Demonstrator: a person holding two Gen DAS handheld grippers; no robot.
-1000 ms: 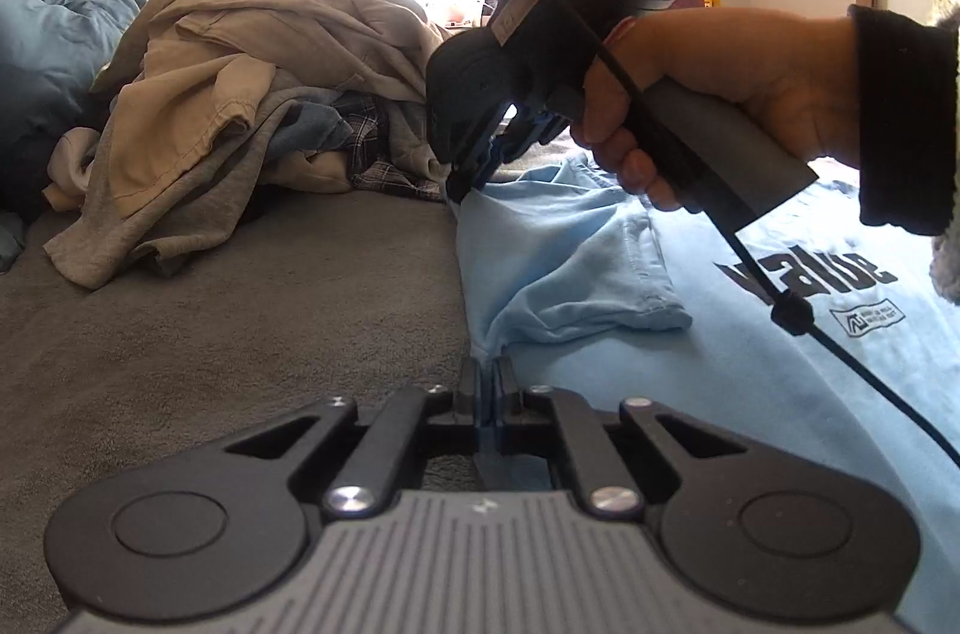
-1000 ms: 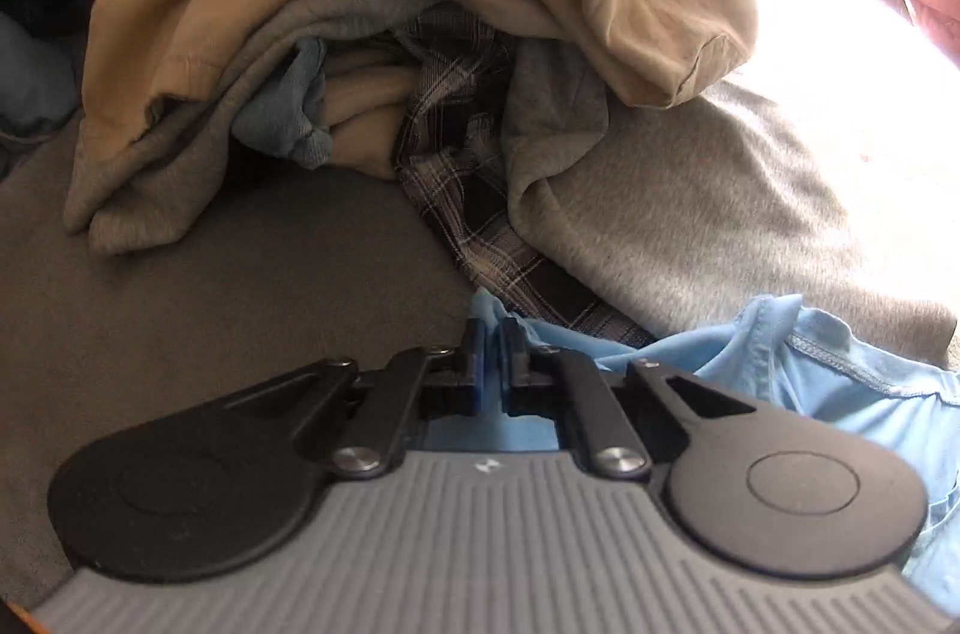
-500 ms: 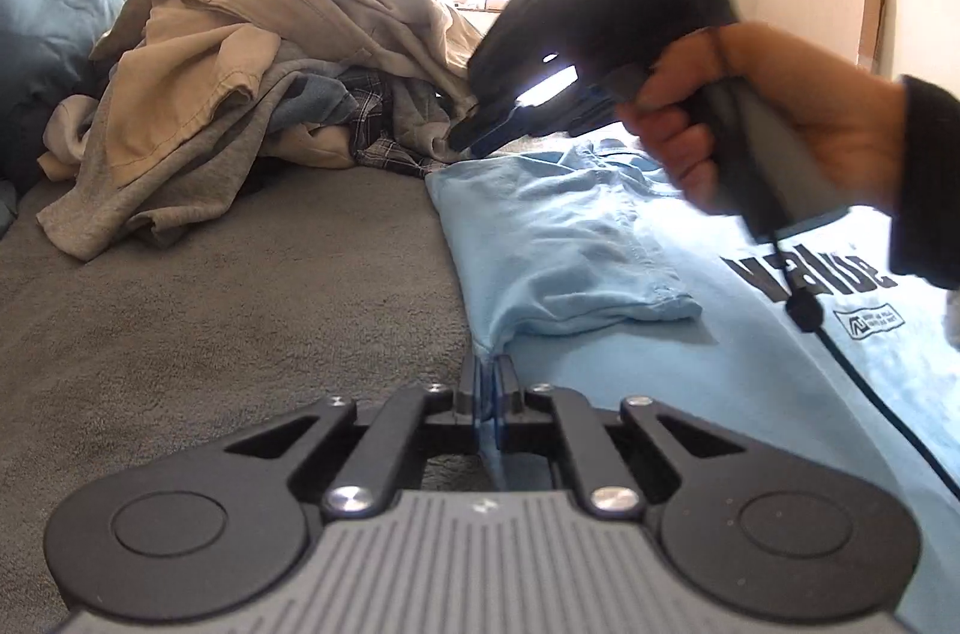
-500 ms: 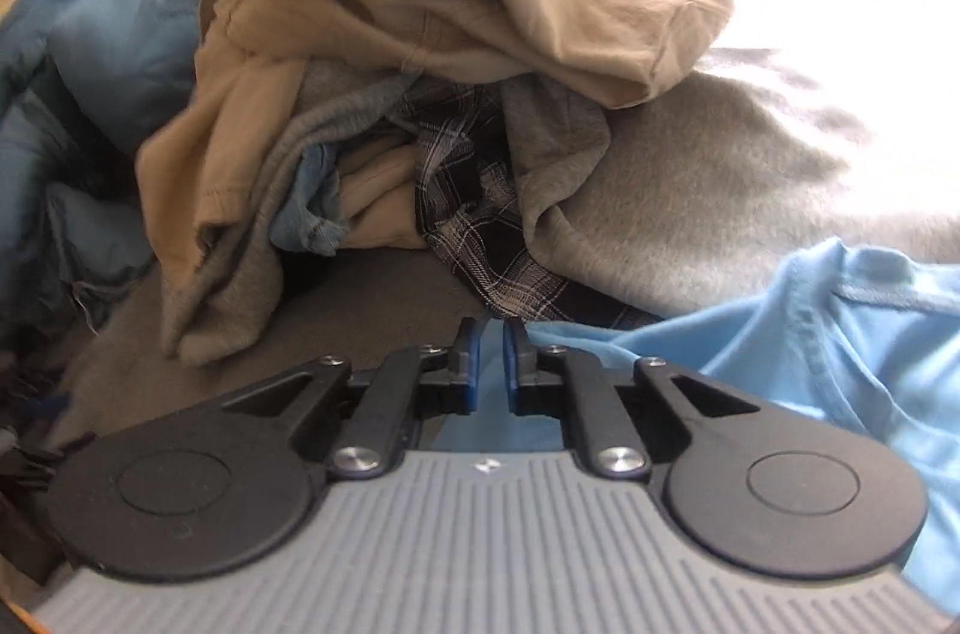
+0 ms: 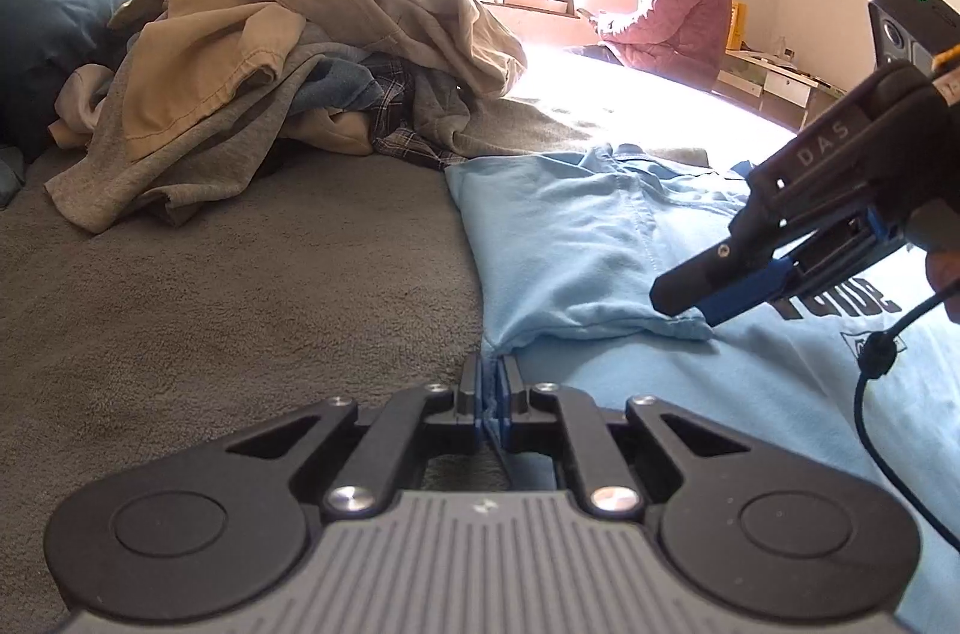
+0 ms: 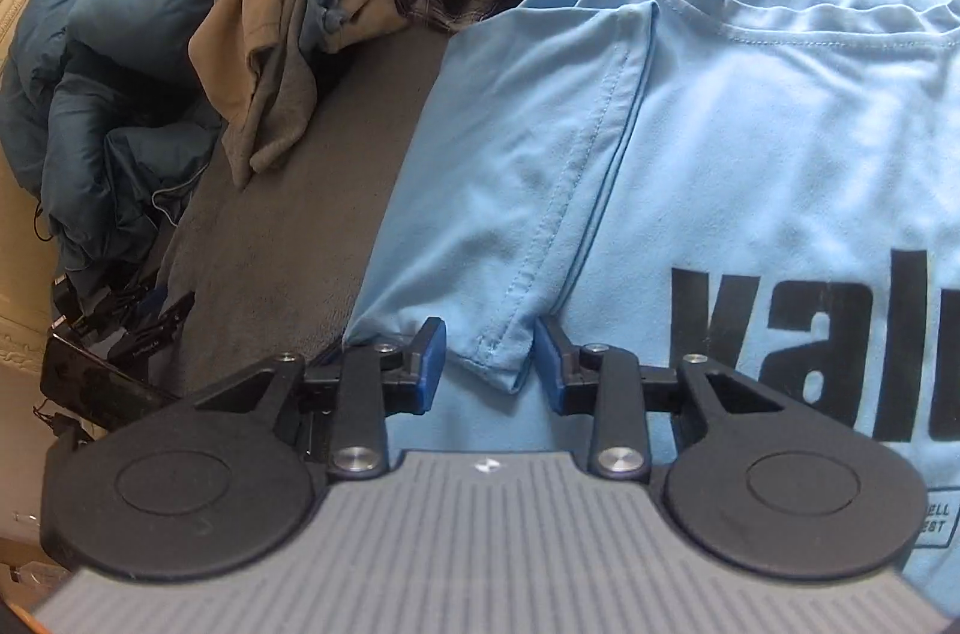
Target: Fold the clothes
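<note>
Having let go of the shoulder, the right gripper (image 6: 487,364) now hovers released over the folded-in sleeve (image 6: 540,190), while the left gripper (image 5: 493,394) stays clenched on the light blue T-shirt's (image 5: 750,394) side edge.

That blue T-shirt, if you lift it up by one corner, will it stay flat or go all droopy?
Probably droopy. The blue T-shirt lies thin and wrinkled, and its folded sleeve already creases softly. It likely weighs little, since the left tongs bunch its edge with a small pinch.

A light blue T-shirt (image 6: 750,141) lies flat, face up, on the grey bed cover, its black lettering showing. Its sleeve (image 6: 528,190) is folded inward over the chest. At ten o'clock from it sits a heap of unfolded clothes (image 5: 288,51), tan, grey and plaid.
</note>
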